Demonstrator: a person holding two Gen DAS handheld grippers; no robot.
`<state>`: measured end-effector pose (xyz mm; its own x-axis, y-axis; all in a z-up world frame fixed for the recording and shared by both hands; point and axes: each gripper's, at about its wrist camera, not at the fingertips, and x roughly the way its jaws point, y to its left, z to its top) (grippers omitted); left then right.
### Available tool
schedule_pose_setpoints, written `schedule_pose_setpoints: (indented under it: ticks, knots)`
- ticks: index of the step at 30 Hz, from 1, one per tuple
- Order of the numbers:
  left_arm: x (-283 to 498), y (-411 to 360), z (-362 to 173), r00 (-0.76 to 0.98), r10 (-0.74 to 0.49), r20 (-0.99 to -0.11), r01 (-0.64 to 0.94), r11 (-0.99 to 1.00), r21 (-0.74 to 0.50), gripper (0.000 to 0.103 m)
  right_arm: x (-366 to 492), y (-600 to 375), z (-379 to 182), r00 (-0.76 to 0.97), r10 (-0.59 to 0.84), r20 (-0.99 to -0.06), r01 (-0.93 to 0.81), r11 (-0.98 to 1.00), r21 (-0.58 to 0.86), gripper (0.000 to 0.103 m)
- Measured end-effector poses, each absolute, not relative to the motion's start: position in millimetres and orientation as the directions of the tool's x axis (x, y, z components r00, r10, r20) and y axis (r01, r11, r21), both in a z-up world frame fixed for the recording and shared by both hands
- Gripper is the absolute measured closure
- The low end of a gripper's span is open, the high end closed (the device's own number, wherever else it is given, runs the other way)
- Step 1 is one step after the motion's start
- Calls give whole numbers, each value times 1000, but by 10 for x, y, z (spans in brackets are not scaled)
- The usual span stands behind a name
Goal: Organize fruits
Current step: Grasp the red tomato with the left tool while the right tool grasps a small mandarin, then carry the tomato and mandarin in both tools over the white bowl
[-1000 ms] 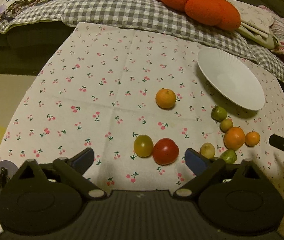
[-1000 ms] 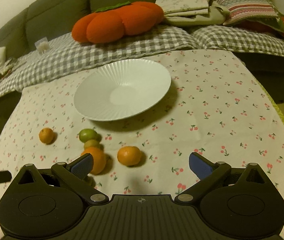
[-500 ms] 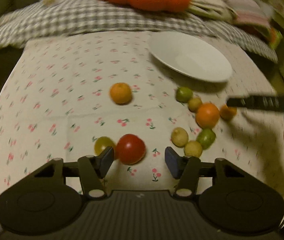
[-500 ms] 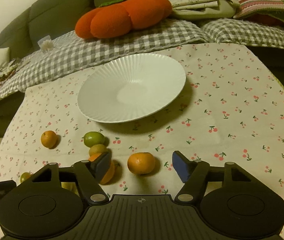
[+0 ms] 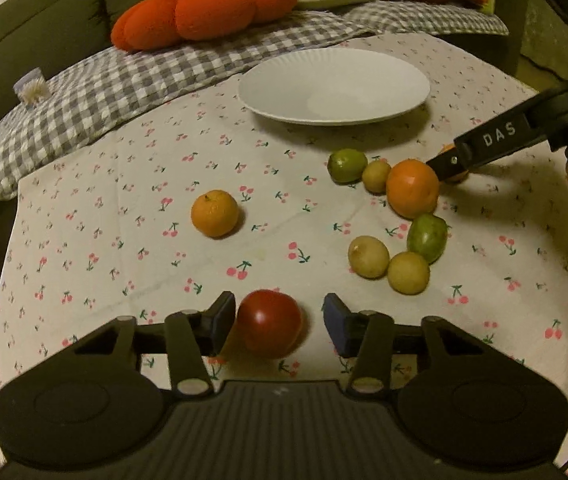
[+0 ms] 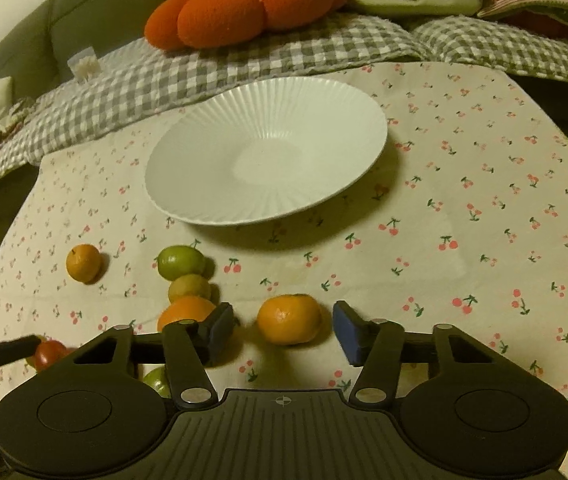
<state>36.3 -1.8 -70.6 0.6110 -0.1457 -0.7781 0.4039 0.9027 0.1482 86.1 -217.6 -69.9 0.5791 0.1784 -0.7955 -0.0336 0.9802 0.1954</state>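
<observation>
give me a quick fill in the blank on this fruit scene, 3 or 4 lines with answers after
1. Between the left gripper's open fingers sits a ____ tomato.
2. The right gripper brackets a small ____ without touching it yet.
3. The white plate holds ____ fruit.
4. Behind the plate, an orange ____ lies on the checked blanket.

Missing words: red; orange; no; cushion

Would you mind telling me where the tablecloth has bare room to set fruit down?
The white plate is empty. The cloth to its right is bare, and so is the stretch left of the lone orange. The fruit cluster around the big orange is crowded.
</observation>
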Motion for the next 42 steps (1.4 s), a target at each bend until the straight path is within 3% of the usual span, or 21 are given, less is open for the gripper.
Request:
schedule_pose_setpoints:
  ticks: [4,9,22,35,42]
  knots:
    - [416,-28,-753,615,-128,-778,428,883,193,68,862,-2181,-743,576,168,-800,-35,983,182,69]
    - [463,35,-785,603,-110,-790,403,897,183,69,844,-2221,-681,592,179,-786,-39,980,194,69]
    - [621,458,-168,640,-295,-709,255,953,-166,69,848,-2330,-413,658,198,-727,-46,974,224,69]
    - [1007,156,42,641,-352,-681,247,936,-252,69,1004,-2384,-164,691,291,-661,-79,940,332,69]
    - [1391,-231,44,623,-403,-670,256,915,-313,69,1244,-2458,-119,730,258,-633,-77,951,299,69]
